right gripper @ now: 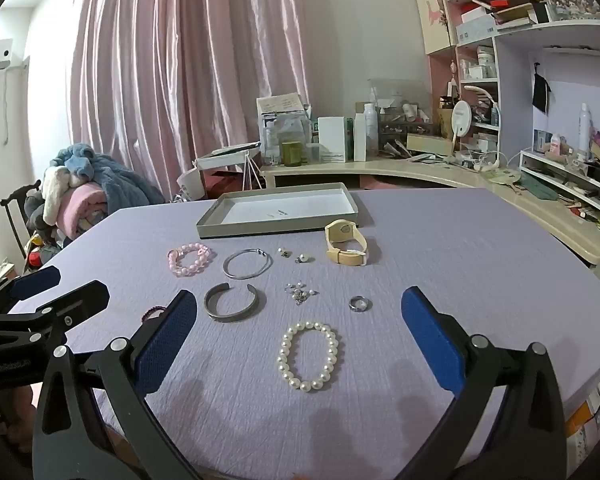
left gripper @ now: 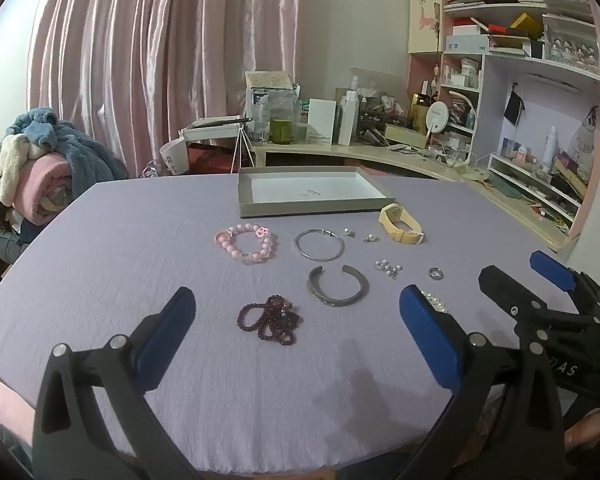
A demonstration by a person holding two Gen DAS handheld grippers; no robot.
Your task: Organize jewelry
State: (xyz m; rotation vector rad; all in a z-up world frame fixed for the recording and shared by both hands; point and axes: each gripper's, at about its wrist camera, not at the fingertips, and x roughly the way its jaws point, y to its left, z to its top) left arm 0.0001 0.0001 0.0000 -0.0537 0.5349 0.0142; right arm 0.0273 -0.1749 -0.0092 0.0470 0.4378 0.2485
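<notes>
Jewelry lies on a lilac tablecloth in front of a shallow grey tray (left gripper: 312,211) (right gripper: 278,230). A dark red bead strand (left gripper: 270,319), a grey cuff (left gripper: 337,291) (right gripper: 234,303), a thin silver bangle (left gripper: 319,245) (right gripper: 247,264), a pink bead bracelet (left gripper: 247,242) (right gripper: 190,259), a yellow watch (left gripper: 400,224) (right gripper: 346,243), small earrings (left gripper: 388,269) (right gripper: 299,293), a ring (left gripper: 435,273) (right gripper: 359,303) and a pearl bracelet (right gripper: 308,356). My left gripper (left gripper: 296,336) is open above the red strand. My right gripper (right gripper: 300,340) is open above the pearl bracelet, and shows in the left view (left gripper: 516,276).
A cluttered desk (left gripper: 380,148) and shelves (left gripper: 540,60) stand behind and to the right of the table. A chair piled with blankets (left gripper: 40,168) is at the left. Pink curtains hang at the back.
</notes>
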